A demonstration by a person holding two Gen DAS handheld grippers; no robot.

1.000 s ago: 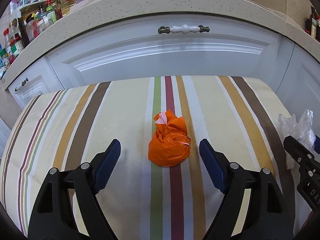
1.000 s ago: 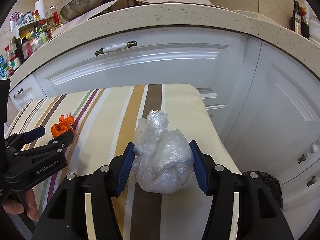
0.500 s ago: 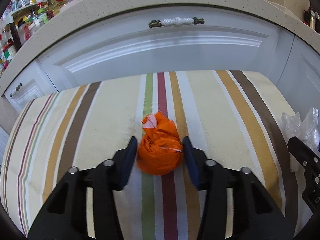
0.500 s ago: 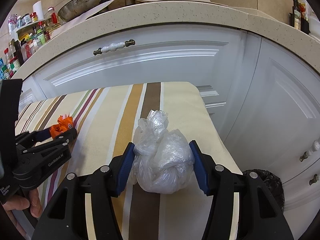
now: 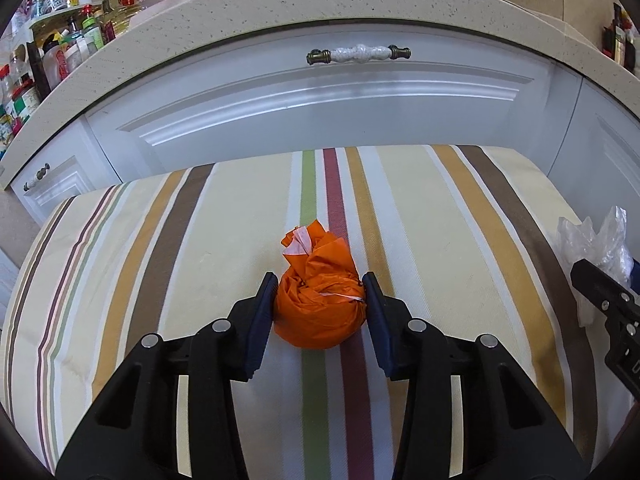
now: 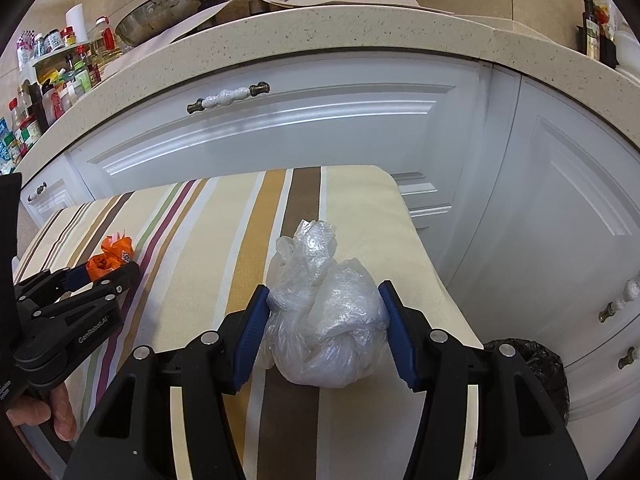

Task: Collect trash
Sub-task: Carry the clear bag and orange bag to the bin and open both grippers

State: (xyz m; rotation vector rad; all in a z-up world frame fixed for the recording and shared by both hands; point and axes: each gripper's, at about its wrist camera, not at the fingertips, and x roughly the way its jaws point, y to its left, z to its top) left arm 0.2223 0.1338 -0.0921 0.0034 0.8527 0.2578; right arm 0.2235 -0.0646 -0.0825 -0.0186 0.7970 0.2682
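Note:
A knotted orange plastic bag (image 5: pixel 320 304) sits on the striped cushion (image 5: pixel 440 220). My left gripper (image 5: pixel 320 288) is shut on the orange bag, both blue pads pressed against its sides. A knotted clear plastic bag (image 6: pixel 326 320) sits near the cushion's right edge. My right gripper (image 6: pixel 324 300) is shut on the clear bag. In the right wrist view the left gripper (image 6: pixel 108 272) shows at the left with the orange bag (image 6: pixel 114 256). In the left wrist view the clear bag (image 5: pixel 592 240) and the right gripper's finger show at the right edge.
White cabinet fronts (image 5: pixel 320 96) with a ceramic handle (image 5: pixel 359 54) stand right behind the cushion, under a speckled counter (image 6: pixel 320 36). Bottles and jars (image 5: pixel 60 48) crowd the counter's left end. A black-lined bin (image 6: pixel 536 368) stands on the floor right of the cushion.
My left gripper moved forward around the orange bag and closed on it. The right gripper has stayed shut on the clear bag without moving.

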